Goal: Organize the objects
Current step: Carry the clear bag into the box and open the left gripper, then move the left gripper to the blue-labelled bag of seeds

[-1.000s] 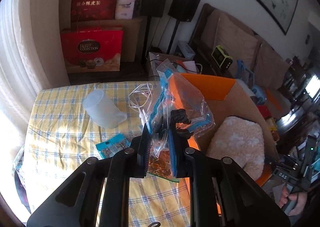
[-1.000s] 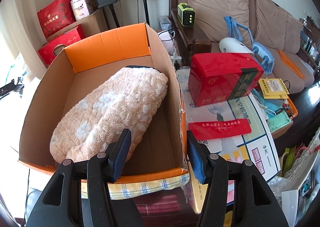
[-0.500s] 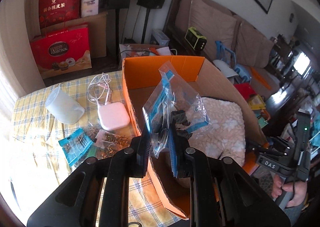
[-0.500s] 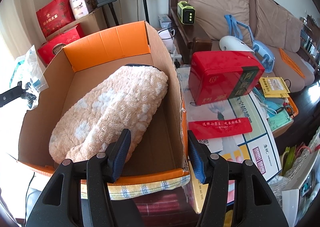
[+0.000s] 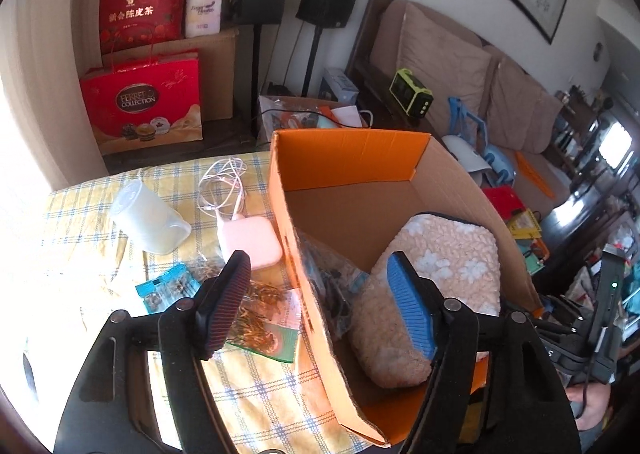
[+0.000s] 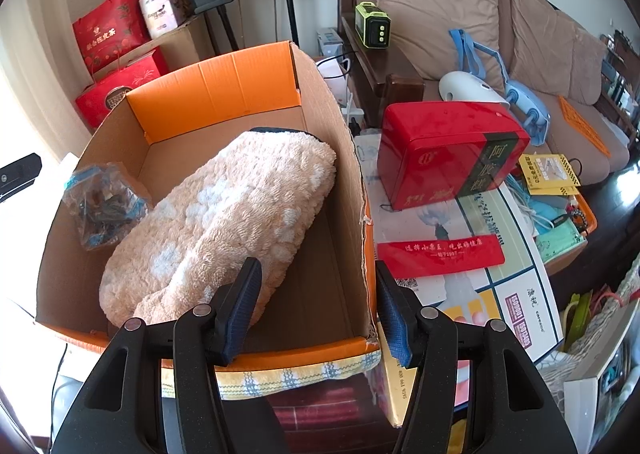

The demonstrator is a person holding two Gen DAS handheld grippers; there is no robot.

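An open cardboard box (image 5: 352,158) (image 6: 216,86) stands on the yellow checked tablecloth (image 5: 80,222). Inside lie a fluffy peach towel (image 5: 440,262) (image 6: 232,210) and a clear zip bag of small dark parts (image 5: 328,282) (image 6: 102,204) against the left wall. My left gripper (image 5: 320,306) is open and empty, above the box's left wall. My right gripper (image 6: 316,310) is open and empty, over the box's near right corner.
On the cloth left of the box lie a frosted plastic cup (image 5: 148,218), a white cable (image 5: 224,190), a pink square charger (image 5: 250,240) and small packets (image 5: 168,288). A red tin (image 6: 448,150) and papers lie right of the box.
My left gripper opened and let go of the zip bag, which dropped into the box beside the towel. The right gripper has not moved.
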